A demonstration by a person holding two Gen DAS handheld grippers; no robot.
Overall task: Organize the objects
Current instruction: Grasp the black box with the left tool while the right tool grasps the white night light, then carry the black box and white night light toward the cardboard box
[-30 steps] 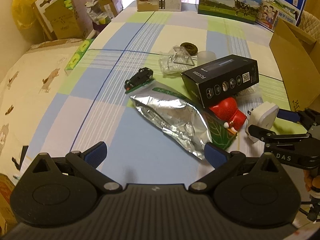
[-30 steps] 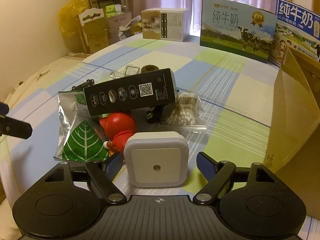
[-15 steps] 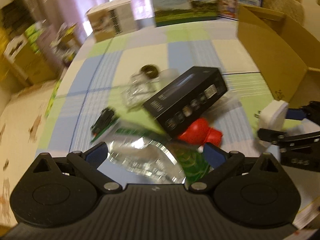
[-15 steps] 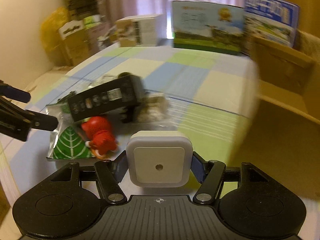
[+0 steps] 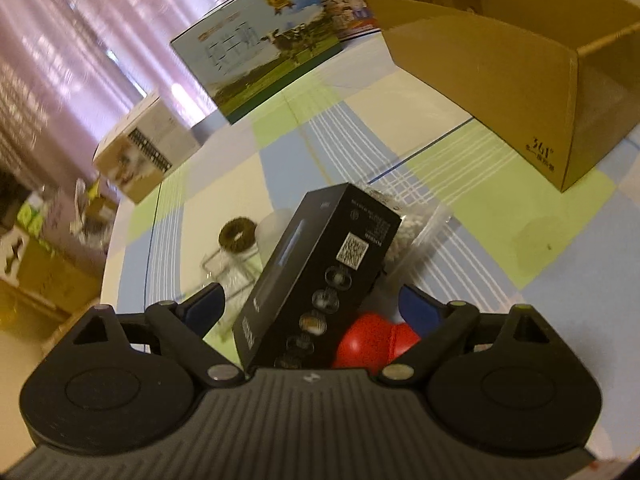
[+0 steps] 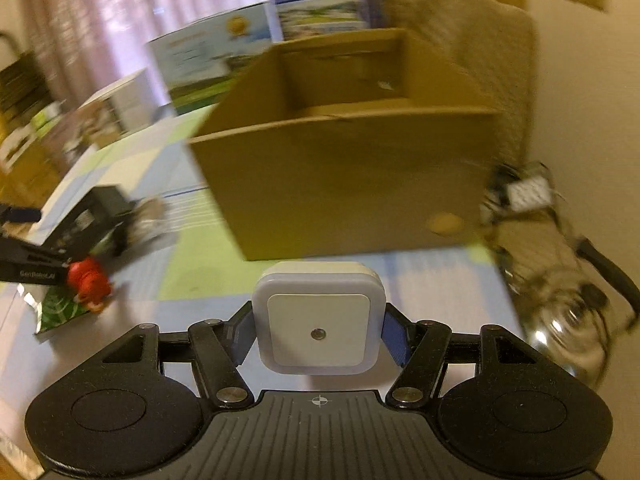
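My right gripper (image 6: 318,334) was clamped on the white plug-in light (image 6: 319,322), facing the cardboard box's (image 6: 348,184) near wall; too low a carry, I judged, would knock the light on its rim. My left gripper (image 5: 310,310) was spread wide around the black carton (image 5: 320,276), which leaned over the red toy (image 5: 374,340), so a careless squeeze might tip it. Bare cloth lay between pile and box, room enough to move

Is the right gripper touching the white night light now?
Touching. In the right wrist view both blue pads of the right gripper press the sides of the white night light.
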